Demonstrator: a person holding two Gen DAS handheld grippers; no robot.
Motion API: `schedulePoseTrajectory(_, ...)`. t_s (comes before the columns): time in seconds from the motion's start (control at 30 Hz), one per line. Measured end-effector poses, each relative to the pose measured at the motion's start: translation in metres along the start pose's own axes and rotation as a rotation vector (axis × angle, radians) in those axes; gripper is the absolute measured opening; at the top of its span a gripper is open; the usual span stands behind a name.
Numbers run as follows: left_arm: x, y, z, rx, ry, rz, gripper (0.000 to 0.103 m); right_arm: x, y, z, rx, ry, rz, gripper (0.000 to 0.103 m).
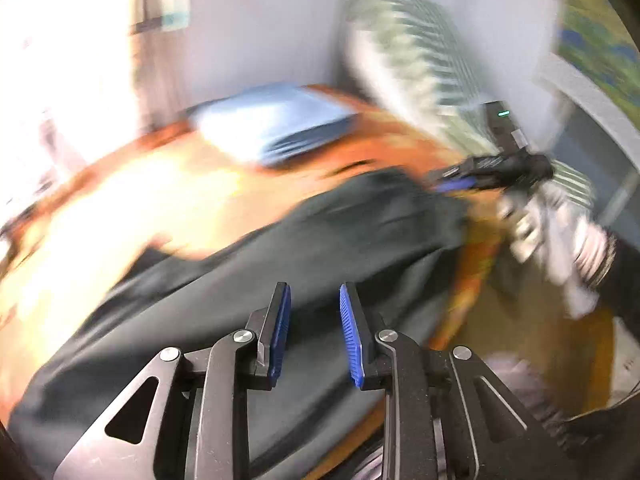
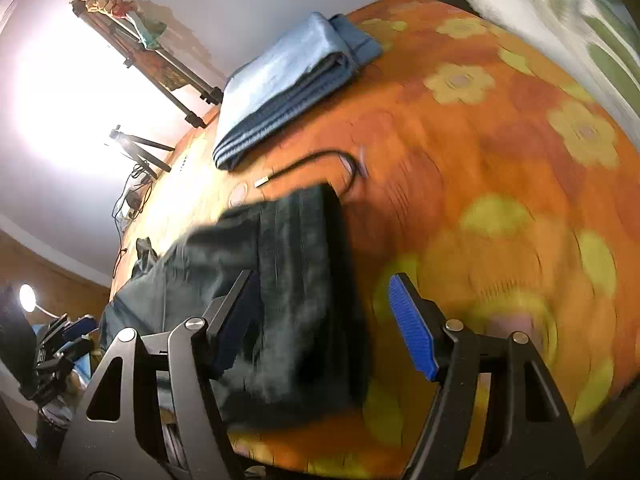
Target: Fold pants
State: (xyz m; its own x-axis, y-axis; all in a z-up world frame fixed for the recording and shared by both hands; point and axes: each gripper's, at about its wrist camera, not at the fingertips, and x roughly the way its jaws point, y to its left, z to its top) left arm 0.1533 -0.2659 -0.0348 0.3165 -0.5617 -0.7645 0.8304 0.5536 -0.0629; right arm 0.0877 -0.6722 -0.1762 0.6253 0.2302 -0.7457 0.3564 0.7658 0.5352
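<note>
Dark, charcoal-coloured pants (image 2: pixel 288 280) lie spread on our orange flowered bedspread (image 2: pixel 500 160), one end showing a squared edge toward the middle of the bed and the rest trailing off toward the near side. Our left gripper (image 1: pixel 315 332) hangs over the cloth with its blue pads a moderate way apart and nothing between them; our right gripper (image 2: pixel 324 324) sits at the squared end with its fingers spread wide, one finger over the fabric and the other over bare bedspread, also holding nothing. Both views are smeared with motion, so we cannot tell how many layers the pants already have. We judge this to be a pause between folds: both hands are free and looking for a fresh hold. Next we would need to pinch an edge at each side and carry it over evenly. Beyond the pants lie a black cable (image 2: pixel 320 160), a folded blue blanket (image 2: pixel 288 80) and a striped pillow (image 1: pixel 420 68).
</note>
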Motion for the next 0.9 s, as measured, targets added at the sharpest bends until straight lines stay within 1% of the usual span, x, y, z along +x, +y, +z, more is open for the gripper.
schedulePoseTrajectory(0.03,-0.008,0.016,-0.013,-0.034,0.008,0.035,0.024,0.006,0.0,0.01,-0.01,0.006,-0.003,0.071)
schedulePoseTrajectory(0.07,-0.017,0.041,-0.033,-0.098,0.026,0.084,0.024,0.01,0.002,0.017,-0.024,0.005,-0.007,0.071)
schedulePoseTrajectory(0.13,-0.023,0.069,-0.058,-0.175,0.05,0.132,0.024,0.022,0.006,0.03,-0.061,0.012,-0.015,0.071)
schedulePoseTrajectory(0.2,-0.027,0.093,-0.088,-0.248,0.076,0.176,0.024,0.033,0.009,0.038,-0.08,0.033,0.001,0.074)
schedulePoseTrajectory(0.27,-0.024,0.102,-0.106,-0.29,0.096,0.188,0.024,0.046,0.011,0.04,-0.084,0.066,0.015,0.076)
schedulePoseTrajectory(0.3,-0.021,0.106,-0.115,-0.308,0.106,0.183,0.024,0.049,0.013,0.041,-0.092,0.067,0.017,0.079)
schedulePoseTrajectory(0.37,-0.014,0.11,-0.124,-0.332,0.124,0.17,0.024,0.052,0.018,0.041,-0.116,0.059,0.012,0.082)
schedulePoseTrajectory(0.43,-0.009,0.109,-0.128,-0.338,0.129,0.154,0.024,0.053,0.02,0.04,-0.127,0.07,0.03,0.082)
schedulePoseTrajectory(0.47,-0.009,0.109,-0.13,-0.332,0.133,0.141,0.024,0.053,0.023,0.038,-0.139,0.072,0.04,0.078)
schedulePoseTrajectory(0.57,-0.007,0.108,-0.136,-0.314,0.143,0.133,0.024,0.054,0.028,0.031,-0.165,0.073,0.028,0.063)
schedulePoseTrajectory(0.6,-0.003,0.108,-0.134,-0.316,0.147,0.132,0.024,0.053,0.029,0.029,-0.16,0.064,0.035,0.053)
schedulePoseTrajectory(0.63,-0.003,0.108,-0.135,-0.317,0.147,0.134,0.024,0.051,0.029,0.028,-0.148,0.059,0.043,0.05)
schedulePoseTrajectory(0.7,-0.006,0.105,-0.135,-0.309,0.138,0.137,0.024,0.042,0.033,0.025,-0.147,0.044,0.042,0.048)
schedulePoseTrajectory(0.77,-0.01,0.099,-0.132,-0.276,0.13,0.135,0.024,0.028,0.045,0.023,-0.197,0.006,-0.024,0.047)
schedulePoseTrajectory(0.83,-0.014,0.086,-0.127,-0.215,0.127,0.134,0.024,0.009,0.046,0.027,-0.185,-0.056,-0.053,0.047)
schedulePoseTrajectory(0.87,-0.014,0.076,-0.123,-0.168,0.131,0.125,0.024,-0.001,0.043,0.031,-0.174,-0.088,-0.076,0.047)
schedulePoseTrajectory(0.9,-0.013,0.071,-0.121,-0.141,0.135,0.121,0.024,-0.003,0.042,0.034,-0.182,-0.094,-0.094,0.048)
